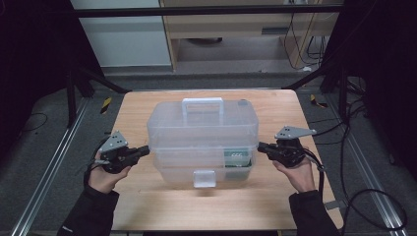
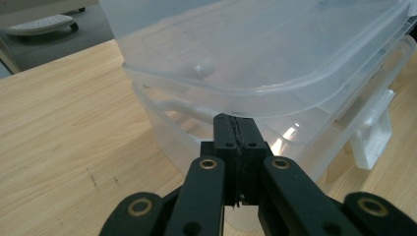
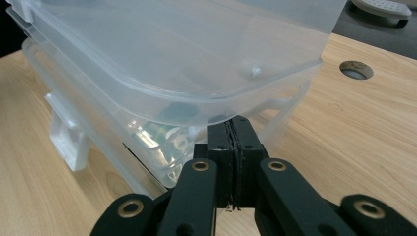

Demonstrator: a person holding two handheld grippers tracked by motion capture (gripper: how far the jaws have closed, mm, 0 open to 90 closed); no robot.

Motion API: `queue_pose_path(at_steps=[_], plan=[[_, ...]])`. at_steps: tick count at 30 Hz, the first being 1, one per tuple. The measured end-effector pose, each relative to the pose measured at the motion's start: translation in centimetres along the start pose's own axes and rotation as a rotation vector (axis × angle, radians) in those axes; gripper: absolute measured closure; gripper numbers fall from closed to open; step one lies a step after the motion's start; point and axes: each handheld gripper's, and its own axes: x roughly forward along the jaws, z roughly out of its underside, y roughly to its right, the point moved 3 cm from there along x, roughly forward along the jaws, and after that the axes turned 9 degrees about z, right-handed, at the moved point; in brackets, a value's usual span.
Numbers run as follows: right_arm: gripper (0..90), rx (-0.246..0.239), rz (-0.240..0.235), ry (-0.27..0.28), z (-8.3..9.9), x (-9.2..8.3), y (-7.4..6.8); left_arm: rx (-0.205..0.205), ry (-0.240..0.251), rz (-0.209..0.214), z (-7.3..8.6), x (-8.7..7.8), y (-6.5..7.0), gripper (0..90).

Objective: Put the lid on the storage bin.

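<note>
a: high view first: where is the clear storage box (image 1: 202, 142) placed?

b: it is set at the middle of the wooden table (image 1: 147, 201), its white carry handle (image 1: 202, 109) up and its front latch (image 1: 204, 178) turned toward the person. a green item (image 1: 238, 158) is seen through the wall, inside the box at its right front corner.

a: and the grippers, relative to the box?

b: the left gripper (image 1: 146, 150) is held at the box's left end, the right gripper (image 1: 260, 146) at its right end. both are clenched with nothing between the jaws. in each gripper view the closed tips are placed just under the overhanging lid rim (image 2: 275, 105), close to it; whether it is touched cannot be told.

a: how much is judged done?

b: little. both ends are approached, but the box is not yet lifted, and the latch is not seen undone. a lift or an opening of the lid is judged to be left.
</note>
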Motion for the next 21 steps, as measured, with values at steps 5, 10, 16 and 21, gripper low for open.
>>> queue_pose_path(at_steps=[5,10,16,21], plan=[[88.5,-0.005,0.001,-0.018,0.5,0.1,-0.2,-0.012,-0.008,0.000,0.5,-0.1,-0.1,89.2],[88.0,-0.012,0.004,-0.035,0.9,0.2,-0.3,-0.008,-0.036,-0.010,1.1,0.1,-0.2,89.1],[88.5,-0.028,0.028,-0.067,1.5,0.3,-0.4,-0.014,-0.055,-0.019,1.6,0.3,-0.5,89.1],[89.9,-0.010,0.010,-0.054,1.7,0.1,-0.3,-0.003,-0.083,-0.023,1.9,0.7,-0.5,89.1]])
